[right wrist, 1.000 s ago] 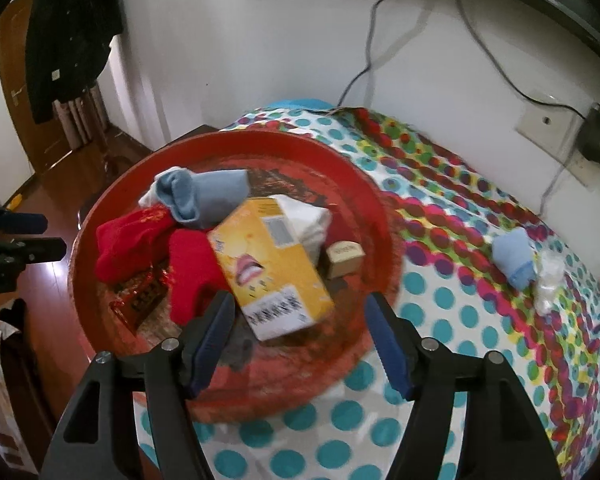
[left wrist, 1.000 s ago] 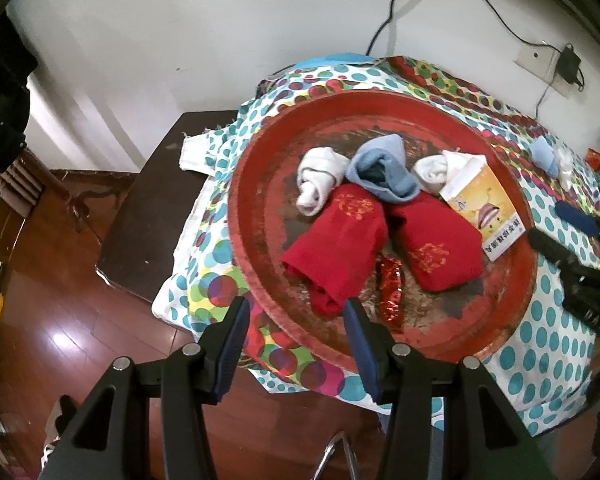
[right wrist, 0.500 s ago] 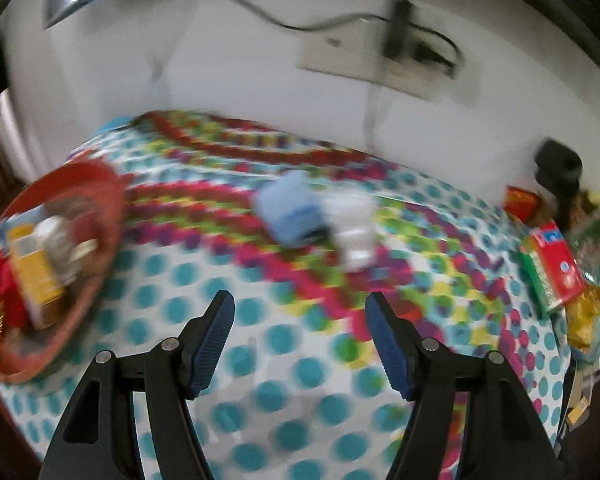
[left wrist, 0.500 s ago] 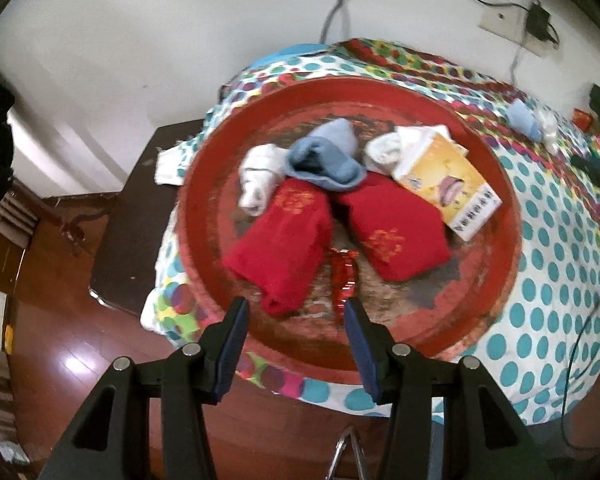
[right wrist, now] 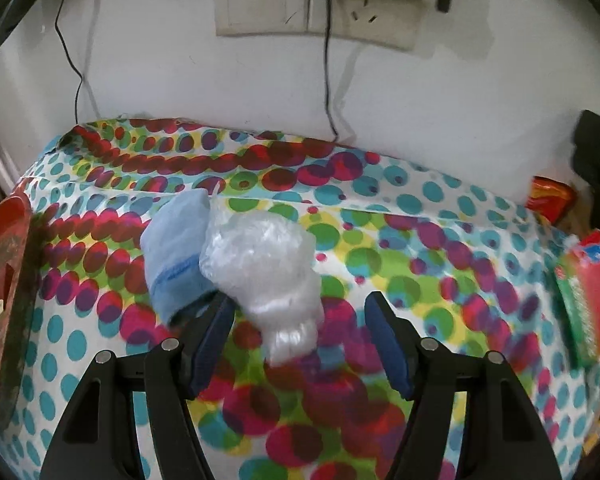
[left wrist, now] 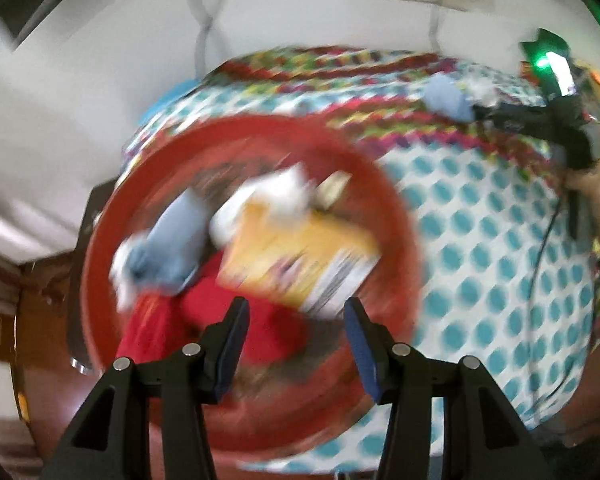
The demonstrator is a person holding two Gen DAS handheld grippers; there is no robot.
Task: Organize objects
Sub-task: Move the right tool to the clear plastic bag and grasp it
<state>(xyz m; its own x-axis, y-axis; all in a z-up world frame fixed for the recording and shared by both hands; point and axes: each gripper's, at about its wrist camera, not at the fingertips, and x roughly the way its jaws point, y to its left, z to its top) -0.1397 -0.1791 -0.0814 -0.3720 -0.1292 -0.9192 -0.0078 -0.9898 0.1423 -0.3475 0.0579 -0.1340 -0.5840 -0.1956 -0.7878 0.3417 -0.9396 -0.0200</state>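
The right gripper [right wrist: 300, 336] is being closed over the spotted bench [right wrist: 440, 248], and the tail of a crumpled clear plastic bag [right wrist: 264, 272] is seen between its jaws, not yet pinched. A light blue sock [right wrist: 178, 252] is pressed against the bag's left side, just by the left jaw. The left gripper [left wrist: 296, 336] is held wide with nothing in it above the red tray [left wrist: 396, 216], where a yellow box [left wrist: 296, 256] and more socks [left wrist: 172, 244] are piled.

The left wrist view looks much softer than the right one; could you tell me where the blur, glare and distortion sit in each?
Left wrist view: heavy motion smear over the red tray and yellow box; only the left gripper is crisp; a green light flares top right. Right wrist view: mostly sharp, the clear plastic bag slightly glary, edges softened, fisheye bending the tablecloth.
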